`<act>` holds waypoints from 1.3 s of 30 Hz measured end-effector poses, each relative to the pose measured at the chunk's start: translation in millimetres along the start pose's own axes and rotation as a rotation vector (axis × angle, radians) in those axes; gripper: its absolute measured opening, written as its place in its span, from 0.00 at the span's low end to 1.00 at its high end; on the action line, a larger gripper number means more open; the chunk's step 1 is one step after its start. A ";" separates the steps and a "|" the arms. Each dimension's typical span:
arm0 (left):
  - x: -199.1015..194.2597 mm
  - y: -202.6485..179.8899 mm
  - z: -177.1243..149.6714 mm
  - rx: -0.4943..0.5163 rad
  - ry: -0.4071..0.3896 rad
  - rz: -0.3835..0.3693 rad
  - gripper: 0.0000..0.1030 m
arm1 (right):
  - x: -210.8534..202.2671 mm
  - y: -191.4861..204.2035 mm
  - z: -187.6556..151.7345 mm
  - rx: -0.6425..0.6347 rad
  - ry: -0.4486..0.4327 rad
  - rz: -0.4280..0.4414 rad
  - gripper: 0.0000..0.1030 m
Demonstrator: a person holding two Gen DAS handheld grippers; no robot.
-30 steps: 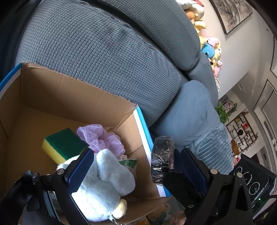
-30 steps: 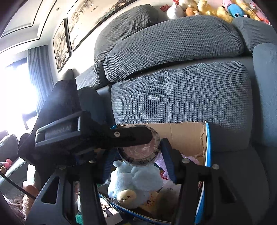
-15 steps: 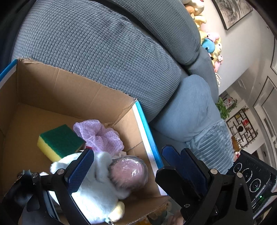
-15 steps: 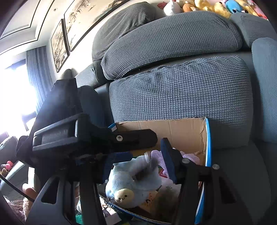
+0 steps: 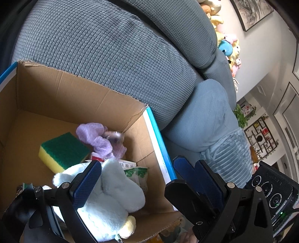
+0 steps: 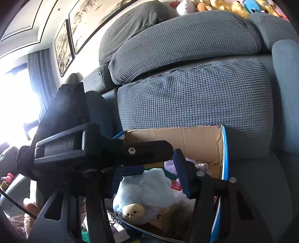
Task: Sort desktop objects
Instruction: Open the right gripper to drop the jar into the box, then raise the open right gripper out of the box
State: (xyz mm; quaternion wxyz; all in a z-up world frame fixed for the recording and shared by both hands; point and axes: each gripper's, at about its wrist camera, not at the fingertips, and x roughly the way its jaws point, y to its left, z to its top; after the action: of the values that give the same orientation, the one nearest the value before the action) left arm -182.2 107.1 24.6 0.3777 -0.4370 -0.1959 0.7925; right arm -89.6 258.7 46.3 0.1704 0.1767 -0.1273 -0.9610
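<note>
The left gripper (image 5: 136, 169) hangs over the near right corner of the box with its blue-padded fingers spread wide and nothing between them. The right gripper (image 6: 158, 177) is over the same box from the front, its fingers likewise apart and empty; across that view juts the black body of the other gripper.

Behind everything is the grey sofa (image 5: 104, 56), its waffle-textured cushions filling most of both views, with a paler blue pillow (image 5: 205, 115) off to the right. A row of soft toys (image 6: 224, 5) sits along the top of the backrest, and framed pictures (image 6: 63, 46) hang on the wall to the left.

The cardboard box (image 5: 74, 93) stands open against the sofa, brown inside, with a blue and white rim along its right wall. Inside it, nearest the front, lies a pale blue plush toy (image 5: 112, 196) with a cream face, partly under the left gripper's finger. Further back on the floor of the box rests a sponge (image 5: 63, 151), green on top and yellow beneath. Just beside it to the right is a crumpled lilac cloth (image 5: 101, 138), with something small and blurred on top that I cannot make out. Between cloth and plush lie a green-and-white packet (image 5: 136, 172) and a printed white carton (image 5: 127, 164), both partly hidden.
</note>
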 end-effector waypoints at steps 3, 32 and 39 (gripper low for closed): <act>-1.6 -0.2 0.1 0.002 -0.010 0.006 0.97 | -0.6 0.7 0.1 -0.003 0.000 -0.002 0.52; -27.4 -15.4 -7.1 0.007 -0.047 -0.020 0.98 | -29.0 10.0 6.8 -0.062 -0.071 -0.078 1.00; -57.4 -42.8 -17.9 0.078 -0.105 -0.029 0.98 | -59.2 17.0 15.3 -0.091 -0.103 -0.113 1.00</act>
State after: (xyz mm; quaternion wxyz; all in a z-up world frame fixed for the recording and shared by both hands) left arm -129.8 89.8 73.6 0.3949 -0.3769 -0.1907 0.8159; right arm -38.6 268.2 82.8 0.1169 0.1260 -0.0820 -0.9817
